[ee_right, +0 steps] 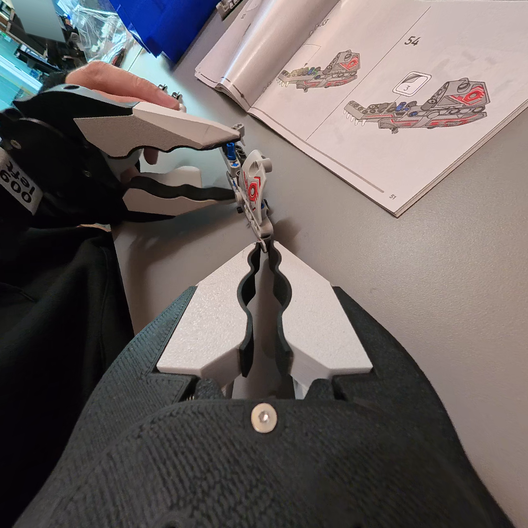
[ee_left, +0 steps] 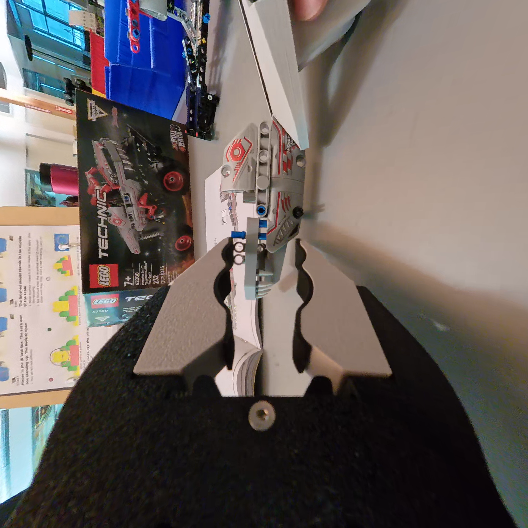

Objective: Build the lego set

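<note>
A grey Lego body section (ee_left: 265, 177) with red stickers, blue pins and a toothed snout hangs in the air over the grey table (ee_right: 400, 285). My right gripper (ee_right: 264, 245) is shut on one thin end of it (ee_right: 253, 191). In the left wrist view a white finger (ee_left: 280, 85) of the right gripper reaches the section's far end. My left gripper (ee_left: 263, 245) is open, its fingertips on either side of the snout end with gaps on both sides. In the right wrist view it (ee_right: 234, 165) comes in from the left, jaws apart.
The open instruction booklet (ee_right: 371, 114) lies on the table behind the piece. The set's box (ee_left: 131, 194) stands at the left, with a blue bin (ee_left: 143, 57) and a black and blue chassis (ee_left: 200, 114) beyond. A printed sheet (ee_left: 37, 300) hangs farther left. A person's hand (ee_right: 128, 85) holds the left gripper. The gap from one gripper's tips to the other's is roughly 6 cm.
</note>
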`<action>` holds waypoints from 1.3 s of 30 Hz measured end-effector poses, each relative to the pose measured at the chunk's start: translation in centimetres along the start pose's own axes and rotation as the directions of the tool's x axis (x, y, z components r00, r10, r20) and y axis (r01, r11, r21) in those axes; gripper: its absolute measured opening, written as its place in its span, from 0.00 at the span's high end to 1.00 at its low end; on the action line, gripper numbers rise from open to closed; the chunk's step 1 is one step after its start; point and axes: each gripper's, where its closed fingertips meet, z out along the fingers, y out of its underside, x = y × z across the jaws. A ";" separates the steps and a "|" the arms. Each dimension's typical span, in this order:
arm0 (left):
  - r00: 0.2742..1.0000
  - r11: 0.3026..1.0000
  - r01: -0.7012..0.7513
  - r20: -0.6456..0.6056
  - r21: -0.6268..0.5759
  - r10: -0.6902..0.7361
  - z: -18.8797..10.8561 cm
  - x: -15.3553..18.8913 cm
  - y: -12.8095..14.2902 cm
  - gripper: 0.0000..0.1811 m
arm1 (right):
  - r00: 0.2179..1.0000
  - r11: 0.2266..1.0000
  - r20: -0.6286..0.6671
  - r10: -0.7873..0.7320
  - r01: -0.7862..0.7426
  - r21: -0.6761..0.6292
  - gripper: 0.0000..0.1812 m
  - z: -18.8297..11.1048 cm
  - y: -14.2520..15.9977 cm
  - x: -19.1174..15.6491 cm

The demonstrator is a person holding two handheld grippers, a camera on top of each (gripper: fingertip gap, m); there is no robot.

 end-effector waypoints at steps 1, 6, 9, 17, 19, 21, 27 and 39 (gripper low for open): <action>1.000 1.000 0.000 -0.001 -0.001 0.000 0.1 0.1 0.0 0.77 | 1.000 1.000 0.001 0.001 -0.001 0.000 0.98 0.0 0.0 0.0; 0.999 0.999 0.037 -0.006 0.019 -0.037 0.2 0.0 -0.1 0.73 | 1.000 1.000 0.000 -0.001 0.001 0.000 0.98 0.0 0.0 0.0; 1.000 0.999 0.024 -0.007 0.035 -0.024 0.1 -0.2 -0.5 0.70 | 1.000 1.000 0.002 0.001 -0.001 0.000 0.98 0.0 0.0 0.0; 1.000 0.999 0.018 -0.023 0.030 -0.017 0.6 0.1 -0.8 0.75 | 1.000 1.000 0.002 0.000 0.000 0.000 0.98 0.0 0.0 0.0; 1.000 0.999 0.014 -0.018 0.030 -0.013 0.6 -0.1 -0.8 0.76 | 1.000 1.000 0.002 0.001 -0.001 0.001 0.98 0.0 0.0 0.0; 1.000 0.999 0.008 -0.017 0.033 -0.007 0.6 -0.1 -0.8 0.76 | 1.000 1.000 0.001 0.000 0.000 0.000 0.98 0.0 0.0 0.0; 0.999 0.999 -0.031 -0.006 0.036 0.031 0.6 -0.2 -0.8 0.76 | 1.000 1.000 0.000 0.001 -0.001 0.000 0.98 0.0 0.0 0.0; 0.994 0.997 -0.065 0.094 0.036 0.061 0.4 -0.3 -0.9 0.76 | 1.000 1.000 0.002 0.007 -0.007 0.002 0.98 0.0 0.0 0.1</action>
